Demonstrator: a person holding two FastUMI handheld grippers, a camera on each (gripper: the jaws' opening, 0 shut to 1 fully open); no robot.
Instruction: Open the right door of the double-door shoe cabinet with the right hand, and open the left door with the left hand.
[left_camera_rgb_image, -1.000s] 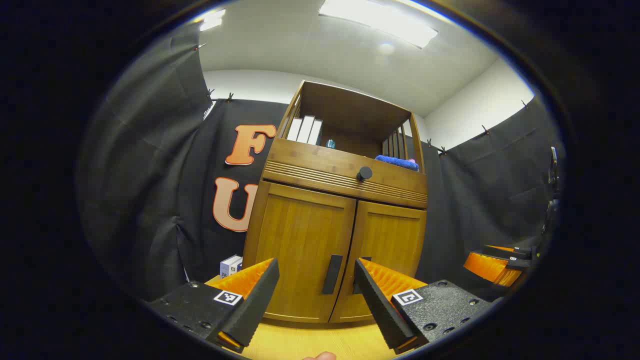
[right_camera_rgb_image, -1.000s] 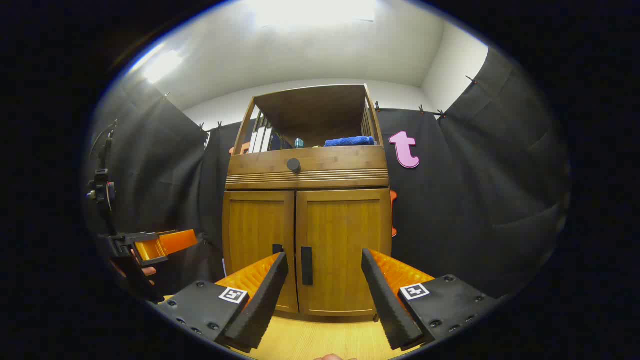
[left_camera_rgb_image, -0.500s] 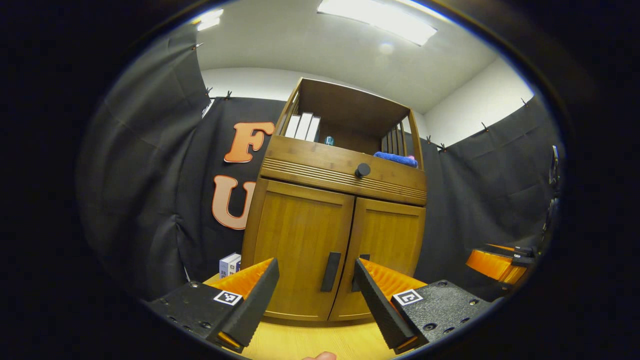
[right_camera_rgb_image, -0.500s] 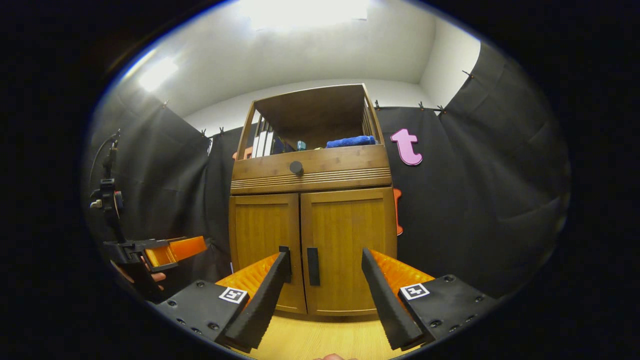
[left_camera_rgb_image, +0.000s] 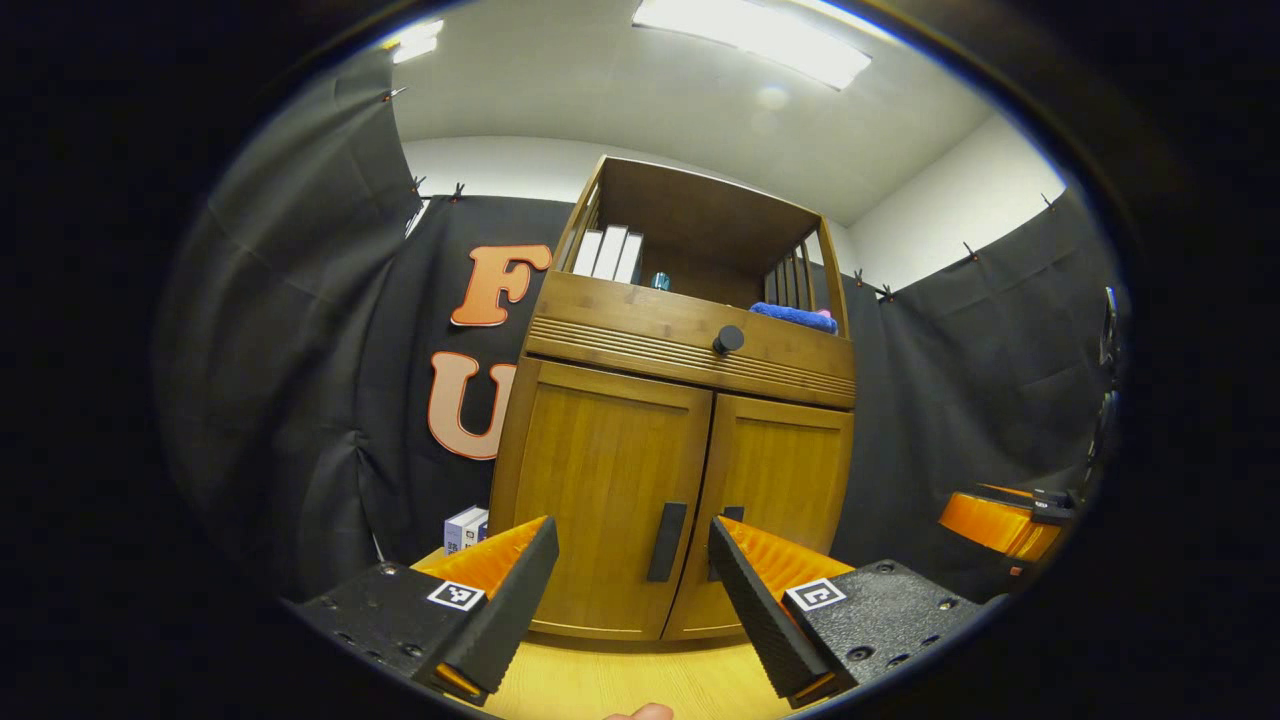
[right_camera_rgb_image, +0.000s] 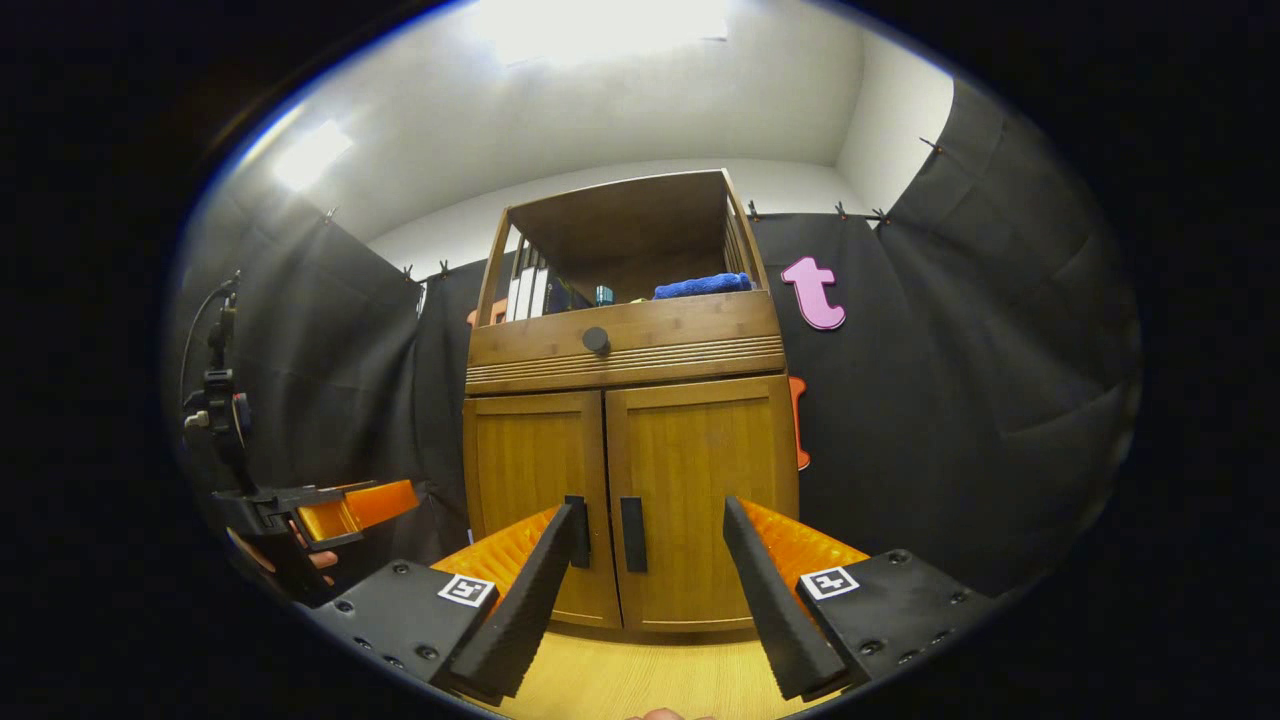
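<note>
A wooden shoe cabinet (left_camera_rgb_image: 680, 400) (right_camera_rgb_image: 625, 400) stands ahead with both doors closed. In the left gripper view, its left door (left_camera_rgb_image: 600, 490) carries a dark vertical handle (left_camera_rgb_image: 666, 541), which sits between my left gripper's (left_camera_rgb_image: 630, 585) open fingers, some way off. In the right gripper view, the right door (right_camera_rgb_image: 700, 480) has its handle (right_camera_rgb_image: 633, 534) just left of centre between my right gripper's (right_camera_rgb_image: 645, 590) open fingers, also at a distance. The left gripper (right_camera_rgb_image: 330, 510) is visible at the left edge of the right gripper view, held by a hand. The right gripper (left_camera_rgb_image: 1000, 520) appears at the right in the left gripper view.
Above the doors is a drawer with a round dark knob (left_camera_rgb_image: 728, 340), and an open shelf holding white books (left_camera_rgb_image: 608, 255) and a blue cloth (left_camera_rgb_image: 795, 317). A small box (left_camera_rgb_image: 462, 527) sits on the light wood floor (left_camera_rgb_image: 620, 685) left of the cabinet. Black cloth walls surround the booth.
The right gripper view has shifted, so the cabinet sits slightly further right and the right handle is nearer the middle of the fingers. The left gripper has barely moved.
</note>
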